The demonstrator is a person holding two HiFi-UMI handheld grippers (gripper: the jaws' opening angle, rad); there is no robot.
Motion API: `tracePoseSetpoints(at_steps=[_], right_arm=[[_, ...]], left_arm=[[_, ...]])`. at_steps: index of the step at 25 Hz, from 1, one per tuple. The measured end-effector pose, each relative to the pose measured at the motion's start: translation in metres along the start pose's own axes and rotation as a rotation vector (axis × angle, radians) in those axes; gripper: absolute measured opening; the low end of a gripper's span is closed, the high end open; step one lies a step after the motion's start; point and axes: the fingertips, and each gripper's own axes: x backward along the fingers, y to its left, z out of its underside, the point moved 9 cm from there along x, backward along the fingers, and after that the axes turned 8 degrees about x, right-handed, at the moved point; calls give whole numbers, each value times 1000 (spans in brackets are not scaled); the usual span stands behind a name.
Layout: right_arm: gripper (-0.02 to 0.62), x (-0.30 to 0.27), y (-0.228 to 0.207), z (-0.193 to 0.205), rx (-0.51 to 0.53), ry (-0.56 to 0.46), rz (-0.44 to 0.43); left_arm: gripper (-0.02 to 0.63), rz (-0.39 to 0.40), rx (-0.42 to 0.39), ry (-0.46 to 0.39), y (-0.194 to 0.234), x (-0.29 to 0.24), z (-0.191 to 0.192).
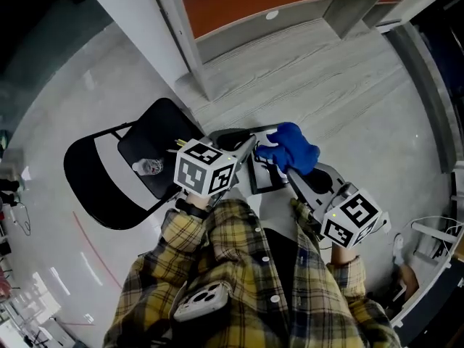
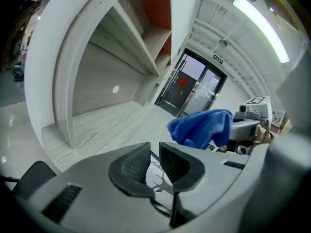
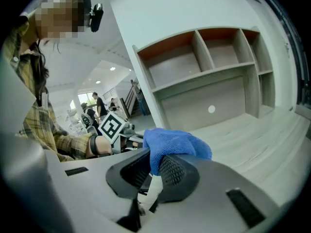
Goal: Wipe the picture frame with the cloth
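The picture frame (image 1: pixel 259 174), black-edged with a white picture, hangs in the air in front of me between the two grippers. My left gripper (image 1: pixel 250 145) is shut on its near edge. In the left gripper view the white picture with a branch-like drawing (image 2: pixel 154 177) shows through the narrow gap between the pads. My right gripper (image 1: pixel 284 164) is shut on a bunched blue cloth (image 1: pixel 291 148), which sits just above the frame's right part. In the right gripper view the cloth (image 3: pixel 175 142) bulges over the pads. The left gripper view shows the cloth (image 2: pixel 201 126) to the right.
A white shelving unit with orange back panels (image 1: pixel 268 13) stands ahead on a pale wood-grain floor (image 1: pixel 326 71). A black chair (image 1: pixel 109 172) with a small object (image 1: pixel 148 167) on its seat is at my left. Cables and gear (image 1: pixel 428 259) lie at the right. People stand far off (image 3: pixel 97 103).
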Motion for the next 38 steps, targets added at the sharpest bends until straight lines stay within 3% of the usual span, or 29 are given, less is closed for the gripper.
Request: tracePoseSetpoints(at_steps=[4,11,24,38], right_arm=[[44,10,6,-18,13,-75,35],[44,35,10,-41,42,-165,55],[44,50,7,-44,58,-196,52],[43,52,5,-43,71,-174,65]], left_arm=[[32,93,-79,-59,-38,24,-17],[6,172,-123,-120,-94,53,-31],[5,202,-172,-151,-126,56,-42],[6,197,-167,-158,-122,53,-46]])
